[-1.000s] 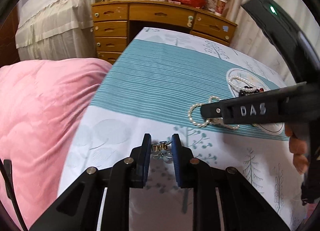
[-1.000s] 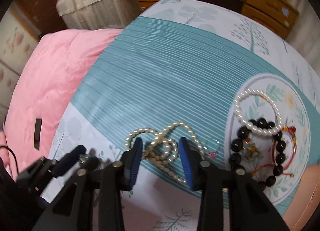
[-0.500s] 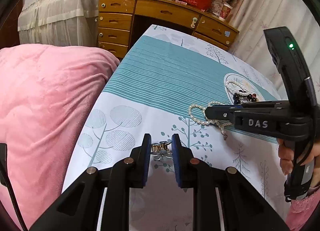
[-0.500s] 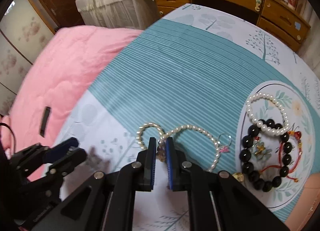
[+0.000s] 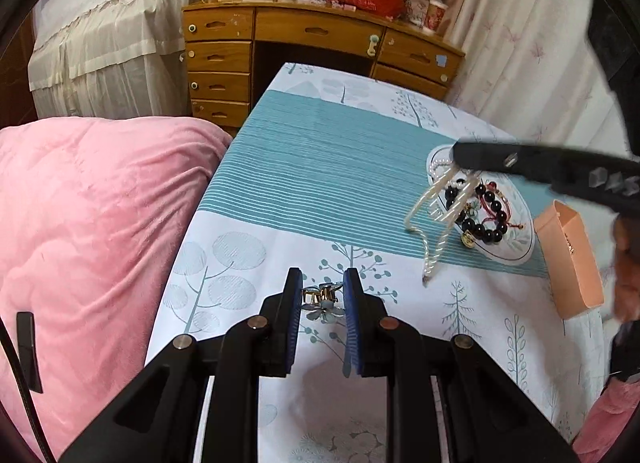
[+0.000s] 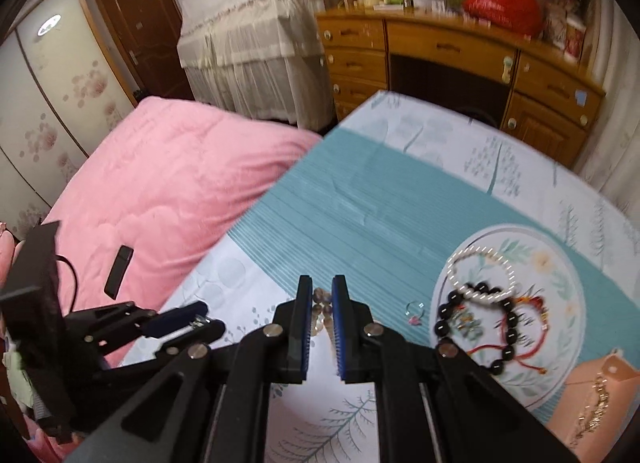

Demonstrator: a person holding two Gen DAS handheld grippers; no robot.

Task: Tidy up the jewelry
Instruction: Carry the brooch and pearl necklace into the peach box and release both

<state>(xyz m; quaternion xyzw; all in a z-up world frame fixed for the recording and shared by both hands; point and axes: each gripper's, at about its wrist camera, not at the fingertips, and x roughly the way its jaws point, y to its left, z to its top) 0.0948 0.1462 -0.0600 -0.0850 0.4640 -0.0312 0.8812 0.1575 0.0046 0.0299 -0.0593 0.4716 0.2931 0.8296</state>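
The left gripper (image 5: 322,295) has its jaws clamped on a small flower-shaped earring pair with gold clips (image 5: 322,300), held above the tree-patterned white and teal tablecloth (image 5: 320,167) on the worktop. The right gripper (image 6: 321,305) has its jaws closed on a long pearl necklace (image 5: 434,215), which dangles in blurred loops beside the round floral plate (image 6: 560,263). On that plate lie a white pearl bracelet (image 6: 480,267), a black bead bracelet (image 6: 476,327) and a red cord bracelet (image 6: 524,337). A peach paper box (image 5: 570,259) lies just beside the plate.
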